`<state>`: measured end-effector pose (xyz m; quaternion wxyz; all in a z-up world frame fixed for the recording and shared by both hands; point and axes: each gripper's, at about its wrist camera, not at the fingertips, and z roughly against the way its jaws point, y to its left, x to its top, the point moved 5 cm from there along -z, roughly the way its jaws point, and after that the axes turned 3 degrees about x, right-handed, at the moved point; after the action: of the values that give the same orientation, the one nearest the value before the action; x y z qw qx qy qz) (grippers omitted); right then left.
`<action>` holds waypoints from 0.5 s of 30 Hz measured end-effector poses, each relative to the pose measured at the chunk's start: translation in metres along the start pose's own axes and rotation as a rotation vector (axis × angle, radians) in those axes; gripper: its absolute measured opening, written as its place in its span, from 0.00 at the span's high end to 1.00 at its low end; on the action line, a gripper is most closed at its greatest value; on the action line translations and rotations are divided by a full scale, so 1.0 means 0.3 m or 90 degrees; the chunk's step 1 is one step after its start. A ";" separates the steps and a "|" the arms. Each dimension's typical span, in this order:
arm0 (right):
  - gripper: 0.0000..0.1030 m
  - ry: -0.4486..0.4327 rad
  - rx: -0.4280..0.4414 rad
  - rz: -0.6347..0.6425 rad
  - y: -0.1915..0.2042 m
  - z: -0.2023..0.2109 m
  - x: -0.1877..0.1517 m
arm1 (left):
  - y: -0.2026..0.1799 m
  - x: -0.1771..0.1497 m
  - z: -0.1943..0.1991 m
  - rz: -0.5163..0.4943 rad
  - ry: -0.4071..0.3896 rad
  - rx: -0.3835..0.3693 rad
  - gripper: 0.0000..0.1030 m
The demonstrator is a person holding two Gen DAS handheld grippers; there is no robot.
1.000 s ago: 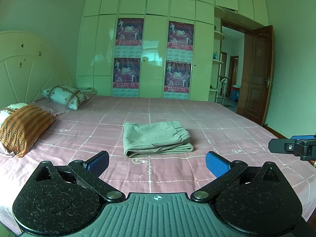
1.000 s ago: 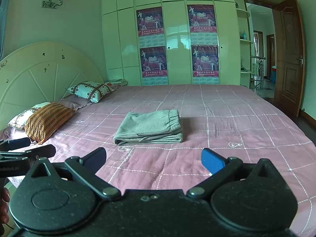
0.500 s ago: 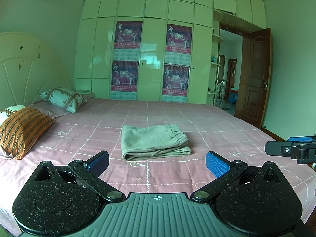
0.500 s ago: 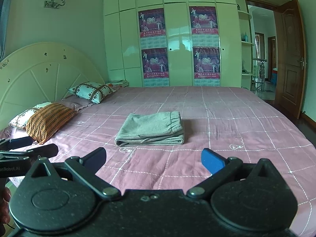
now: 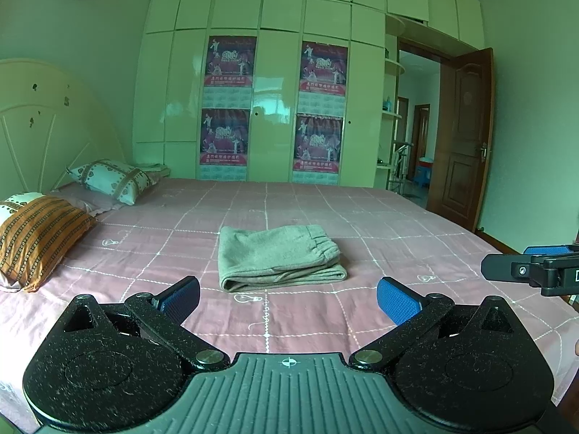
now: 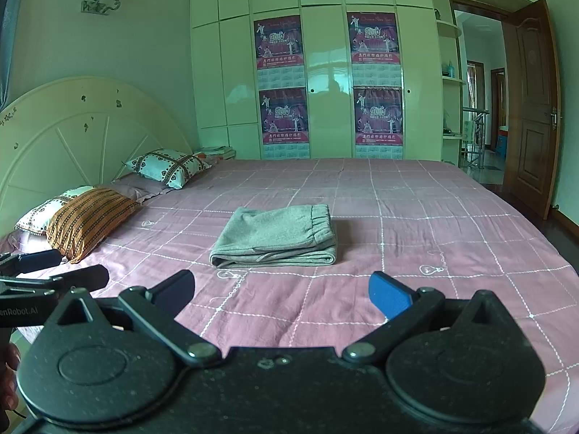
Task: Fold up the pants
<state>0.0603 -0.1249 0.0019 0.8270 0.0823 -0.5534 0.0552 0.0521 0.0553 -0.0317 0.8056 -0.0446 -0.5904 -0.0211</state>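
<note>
The grey pants (image 5: 278, 256) lie folded into a compact rectangle in the middle of the pink checked bed (image 5: 398, 224), waistband to the right. They also show in the right wrist view (image 6: 277, 237). My left gripper (image 5: 288, 296) is open and empty, held back from the pants above the bed's near edge. My right gripper (image 6: 281, 291) is open and empty, also short of the pants. Each gripper shows at the edge of the other's view: the right one (image 5: 532, 269), the left one (image 6: 47, 271).
Pillows (image 5: 39, 231) (image 5: 112, 179) lie at the headboard on the left. A wardrobe with posters (image 5: 275, 108) stands beyond the bed. An open wooden door (image 5: 463, 137) is at the right.
Both grippers have tilted and drawn back slightly, so the pants sit lower and farther in view. The pants have not moved. Both grippers stay open.
</note>
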 end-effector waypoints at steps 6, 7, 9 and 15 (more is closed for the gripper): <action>0.06 0.000 0.001 -0.001 0.000 0.000 0.000 | -0.003 0.006 0.001 0.000 -0.001 -0.001 0.00; 0.06 0.000 0.001 -0.001 0.001 0.000 0.000 | 0.000 0.009 -0.005 0.000 0.000 -0.002 0.00; 0.06 0.000 0.000 0.000 0.001 0.000 0.000 | -0.001 0.009 -0.005 -0.001 -0.001 -0.002 0.00; 0.06 0.000 0.000 0.000 0.002 0.000 -0.001 | -0.003 0.008 -0.005 -0.002 0.001 -0.004 0.00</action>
<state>0.0602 -0.1245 0.0018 0.8272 0.0827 -0.5530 0.0553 0.0541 0.0543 -0.0298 0.8060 -0.0462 -0.5896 -0.0242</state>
